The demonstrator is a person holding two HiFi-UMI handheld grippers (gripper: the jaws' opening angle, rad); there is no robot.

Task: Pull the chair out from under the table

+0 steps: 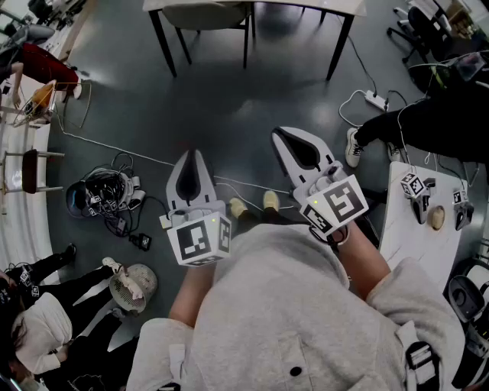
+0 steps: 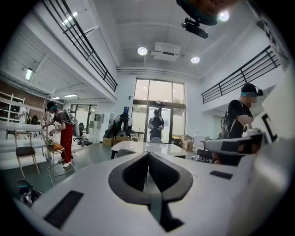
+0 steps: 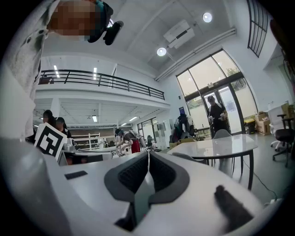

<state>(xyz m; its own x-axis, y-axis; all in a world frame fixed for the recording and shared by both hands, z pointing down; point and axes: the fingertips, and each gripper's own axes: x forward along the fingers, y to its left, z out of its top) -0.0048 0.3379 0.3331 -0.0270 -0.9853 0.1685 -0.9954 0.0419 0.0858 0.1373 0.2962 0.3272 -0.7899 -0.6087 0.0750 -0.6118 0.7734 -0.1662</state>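
bearing square markers, left tongs, right tongs closed; chair under table

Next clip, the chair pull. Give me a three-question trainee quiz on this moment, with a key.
1. Multiple choice: the chair stands A) tucked under the table, B) beside the person, C) tipped over on the floor.
2. True or false: the left gripper is clamped on the chair's backrest.
3. Fill in: the right gripper has its jaws ___, with nothing between them.
Key: 1 A. 2 False: it is held well short of the chair, shut and empty. 3 shut.
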